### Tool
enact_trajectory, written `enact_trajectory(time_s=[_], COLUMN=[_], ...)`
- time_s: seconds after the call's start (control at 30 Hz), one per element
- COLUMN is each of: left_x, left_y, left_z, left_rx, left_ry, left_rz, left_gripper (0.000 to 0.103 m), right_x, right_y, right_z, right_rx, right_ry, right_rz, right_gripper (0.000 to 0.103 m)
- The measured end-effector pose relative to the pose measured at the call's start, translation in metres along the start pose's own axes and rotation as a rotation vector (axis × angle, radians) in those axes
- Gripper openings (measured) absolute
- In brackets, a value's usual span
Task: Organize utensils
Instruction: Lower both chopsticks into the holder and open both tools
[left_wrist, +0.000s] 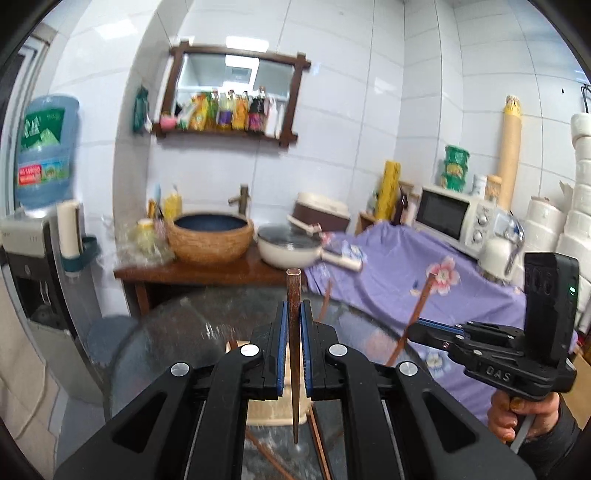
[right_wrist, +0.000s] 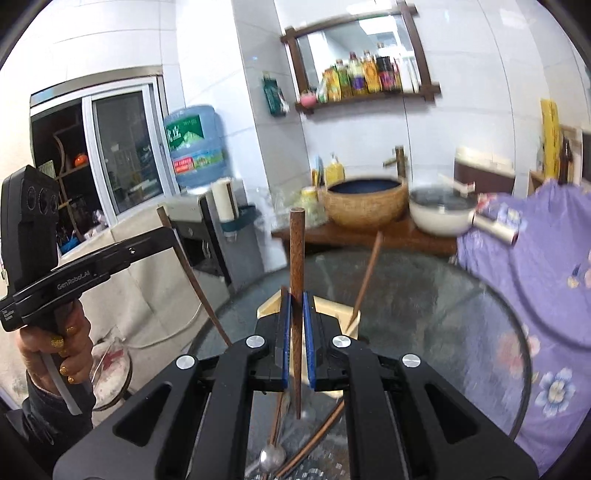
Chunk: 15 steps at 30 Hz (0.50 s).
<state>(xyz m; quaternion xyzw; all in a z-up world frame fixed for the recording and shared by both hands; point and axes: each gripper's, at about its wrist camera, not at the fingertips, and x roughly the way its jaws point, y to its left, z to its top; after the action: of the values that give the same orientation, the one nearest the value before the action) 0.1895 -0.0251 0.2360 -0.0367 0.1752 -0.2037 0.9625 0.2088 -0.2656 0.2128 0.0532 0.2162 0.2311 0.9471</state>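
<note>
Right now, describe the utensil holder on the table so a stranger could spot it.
Start at the round glass table. Just beyond the right gripper stands a pale beige square utensil holder, one brown wooden chopstick leaning inside. It is the table's only upright container.

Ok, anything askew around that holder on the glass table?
Yes: one chopstick leans slanted in the holder, while loose chopsticks and a spoon lie scattered on the glass table.
</note>
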Motion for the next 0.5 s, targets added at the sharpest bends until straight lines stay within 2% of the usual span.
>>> enact_trajectory(time_s=[0.1,0.23,0.37,0.5], left_x=[0.001,0.012,0.033,0.055], left_y=[0.001,0.007,0.015,0.022], left_z=[0.027,0.049,0.054,0.044], left_rx=[-0.018,-0.052,-0.077,-0.111], left_ry=[-0.056,-0.085,-0.098,-0.075], left_rz=[0.03,0.074,0.124,0.141], left_gripper=[0.007,0.007,0.007,0.007], right_x=[-0.004,0.004,0.021,0.048], right_y=[0.009,0.024,0.028,0.019], right_z=[0.024,0.05,0.06,0.054], right_rx=[-0.02,-0.067,-0.085,-0.074], right_ry=[-0.052,-0.103,-0.139,-0.132], right_rz=[-0.005,-0.05,-0.096,-0.132], right_gripper=[0.007,0.007,0.007,0.007])
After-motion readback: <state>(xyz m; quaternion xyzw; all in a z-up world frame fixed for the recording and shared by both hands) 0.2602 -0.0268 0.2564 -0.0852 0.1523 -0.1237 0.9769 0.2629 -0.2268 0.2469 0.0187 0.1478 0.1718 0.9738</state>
